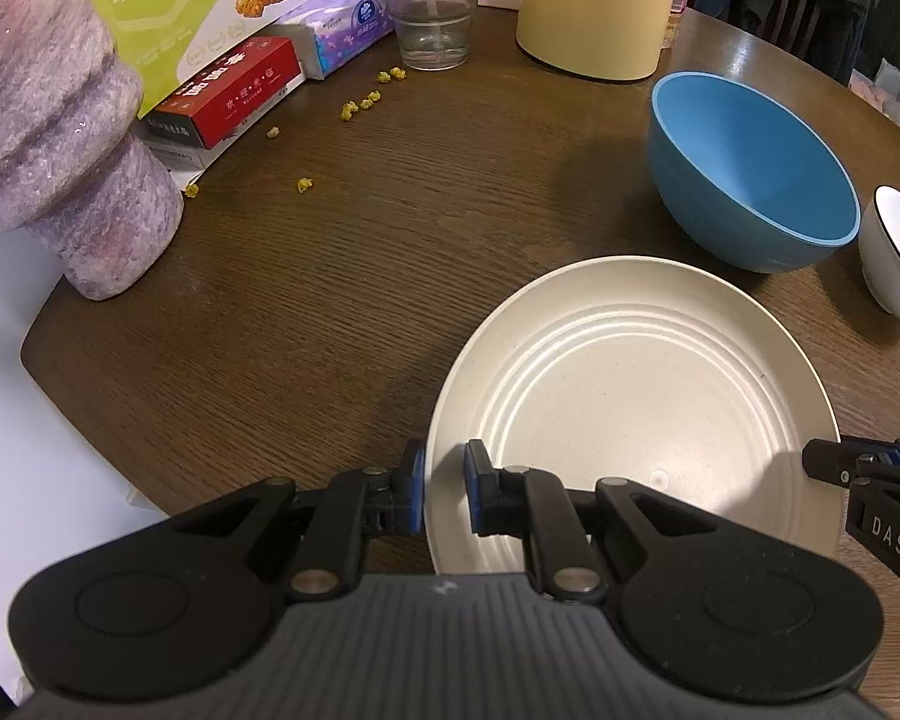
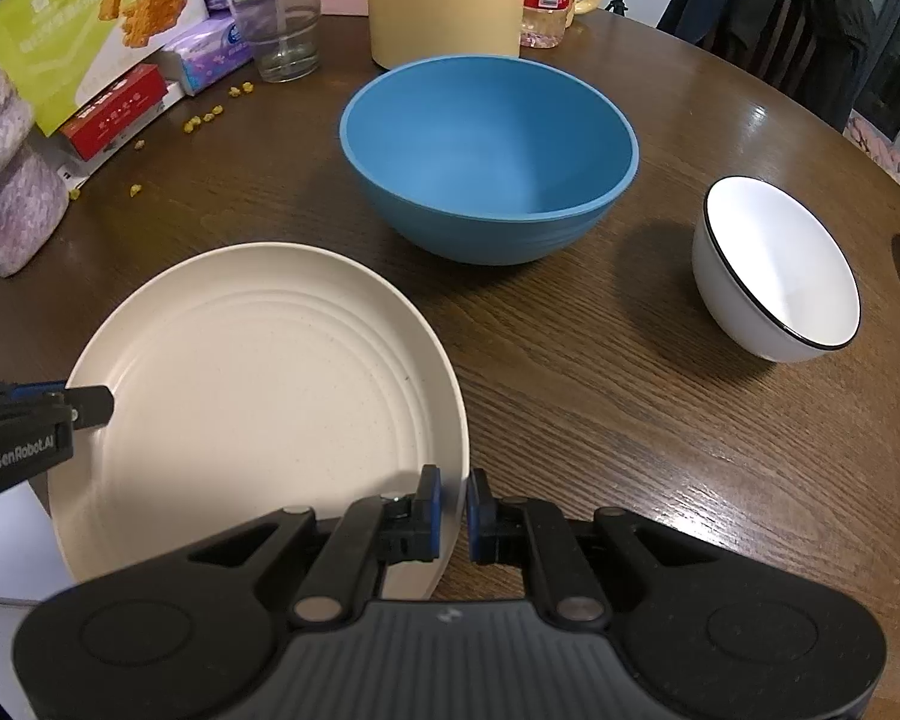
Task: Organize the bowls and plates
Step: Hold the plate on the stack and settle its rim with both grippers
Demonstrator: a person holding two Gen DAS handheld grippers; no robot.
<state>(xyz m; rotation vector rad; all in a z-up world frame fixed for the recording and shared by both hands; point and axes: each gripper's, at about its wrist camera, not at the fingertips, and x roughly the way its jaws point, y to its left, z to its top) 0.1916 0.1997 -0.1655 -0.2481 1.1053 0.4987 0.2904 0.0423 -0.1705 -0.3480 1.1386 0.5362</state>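
Gripping a cream plate [image 1: 630, 396] by opposite sides of its rim, the two grippers each have their blue-padded jaws clamped on the thin edge. The left gripper [image 1: 445, 495] pinches the plate's left rim, one pad outside and one inside. The right gripper [image 2: 453, 510] pinches the right rim the same way. Each tool also shows in the other's view as a black tip at the far side of the plate.

The plate is round, shallow and matte, pale cream with faint specks, and has several raised concentric rings stepping down to a flat centre. It is empty. It sits at the near edge of the round dark wooden table [image 2: 630, 420], its near part jutting past that edge; whether it rests on the wood or is lifted just clear I cannot tell.

Behind the plate, toward the middle of the table, stands a deep blue bowl [image 2: 489, 162], matte, empty, upright. To its right, well apart from it, is a smaller white bowl [image 2: 777, 267] with a thin black rim line, also empty. Along the far edge stand a clear glass [image 2: 282, 21], a tall cream container [image 2: 444, 0], snack boxes [image 1: 210, 18] and tissue packs [image 2: 210, 54], with small yellow crumbs [image 1: 363, 102] scattered in front of them.
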